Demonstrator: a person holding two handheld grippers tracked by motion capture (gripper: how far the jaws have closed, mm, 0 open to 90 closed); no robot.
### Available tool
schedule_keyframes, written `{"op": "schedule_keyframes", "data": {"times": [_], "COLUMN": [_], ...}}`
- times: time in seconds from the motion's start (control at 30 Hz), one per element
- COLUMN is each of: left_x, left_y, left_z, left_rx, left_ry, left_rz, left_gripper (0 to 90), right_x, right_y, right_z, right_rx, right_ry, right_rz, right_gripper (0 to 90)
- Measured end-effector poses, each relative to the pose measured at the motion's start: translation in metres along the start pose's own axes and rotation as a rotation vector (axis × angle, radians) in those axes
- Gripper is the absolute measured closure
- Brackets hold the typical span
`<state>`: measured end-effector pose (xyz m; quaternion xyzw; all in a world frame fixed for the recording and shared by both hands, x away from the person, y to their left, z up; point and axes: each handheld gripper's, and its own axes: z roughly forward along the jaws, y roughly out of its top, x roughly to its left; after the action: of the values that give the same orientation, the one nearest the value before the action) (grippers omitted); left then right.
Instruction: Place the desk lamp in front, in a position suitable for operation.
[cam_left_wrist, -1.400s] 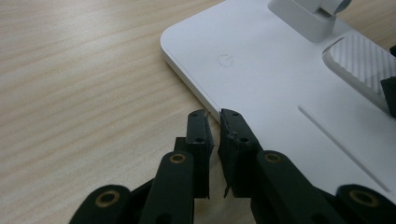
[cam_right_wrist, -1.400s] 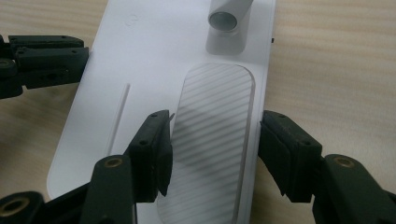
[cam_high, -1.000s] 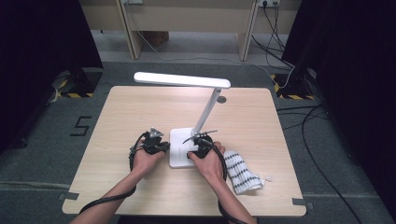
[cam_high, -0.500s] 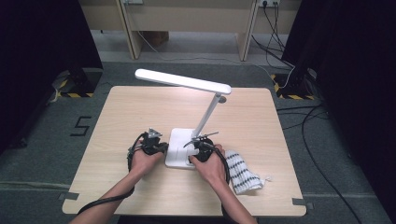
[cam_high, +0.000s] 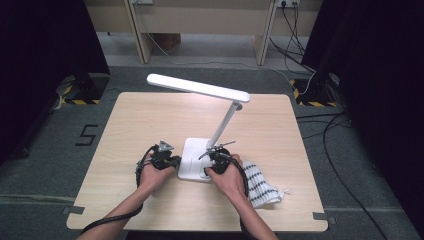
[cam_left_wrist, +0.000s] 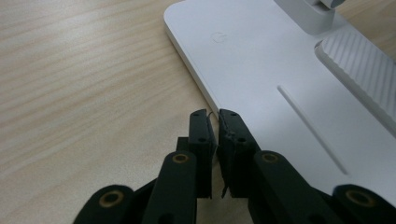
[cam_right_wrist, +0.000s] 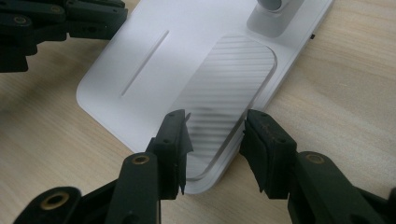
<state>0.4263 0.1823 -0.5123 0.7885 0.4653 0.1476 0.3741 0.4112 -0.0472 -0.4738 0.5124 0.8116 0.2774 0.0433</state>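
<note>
- A white desk lamp is stood near the person's edge of the worktop, with its flat base between the two hands, so that both tools can be brought to it from either side.
- The lamp's arm is raised at a slant from the far end of the base and the long head is carried out over the worktop; the weight is thus thrown to one side, which is probably why the base is being steadied.
- The left tool is seen with its jaws drawn together, nothing caught between them. Its tips are set against the left edge of the base, partly on the wood and partly at the rim, apparently as a stop so that the base is kept from sliding.
- The right tool is held with its jaws apart and astride the near right corner of the base, over the ribbed grey pad. The jaws have just been closing; the corner is between them, but the pads are not yet pressed on it.
- That corner is judged to be the chosen hold because it offers a thin edge that fits the jaw gap.
- A striped cloth is left lying just beside the right hand, at the right of the base, within easy reach.
</note>
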Motion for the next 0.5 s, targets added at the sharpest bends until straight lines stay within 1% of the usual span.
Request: {"op": "schedule_keyframes", "data": {"times": [0.07, 0.1, 0.13, 0.2, 0.23, 0.27, 0.3, 0.33, 0.4, 0.5], "left_x": [0.001, 0.001, 0.001, 0.002, 0.002, 0.002, 0.003, 0.003, 0.004, 0.004], "left_y": [0.0, 0.0, 0.0, -0.001, -0.001, -0.001, -0.001, -0.001, 0.0, 0.002], "left_z": [0.0, 0.0, 0.0, -0.001, -0.002, -0.003, -0.005, -0.007, -0.012, -0.016], "left_rx": [0.001, 0.0, -0.002, -0.007, -0.014, -0.02, -0.024, -0.038, -0.055, -0.058], "left_ry": [-0.006, -0.004, -0.004, -0.003, -0.005, -0.004, -0.002, 0.002, 0.012, 0.018], "left_rz": [-0.004, -0.001, -0.001, -0.009, -0.011, -0.012, -0.014, -0.017, -0.019, -0.015], "left_gripper": [80.7, 80.2, 79.7, 78.0, 76.9, 74.3, 71.8, 69.7, 63.7, 57.3], "right_x": [-0.002, -0.004, -0.005, -0.01, -0.012, -0.017, -0.019, -0.022, -0.035, -0.045], "right_y": [-0.001, -0.001, -0.001, -0.001, 0.0, 0.0, -0.001, -0.001, -0.005, -0.01], "right_z": [-0.001, -0.002, -0.005, -0.013, -0.018, -0.025, -0.029, -0.033, -0.045, -0.054], "right_rx": [-0.005, -0.016, -0.025, -0.046, -0.05, -0.051, -0.049, -0.048, -0.045, -0.04], "right_ry": [0.005, 0.005, 0.002, -0.012, -0.021, -0.042, -0.048, -0.057, -0.089, -0.113], "right_rz": [0.008, 0.002, 0.006, -0.006, -0.009, -0.028, -0.036, -0.041, -0.046, -0.051], "right_gripper": [59.4, 59.4, 59.8, 60.6, 60.8, 60.7, 60.7, 60.5, 58.9, 57.5]}}
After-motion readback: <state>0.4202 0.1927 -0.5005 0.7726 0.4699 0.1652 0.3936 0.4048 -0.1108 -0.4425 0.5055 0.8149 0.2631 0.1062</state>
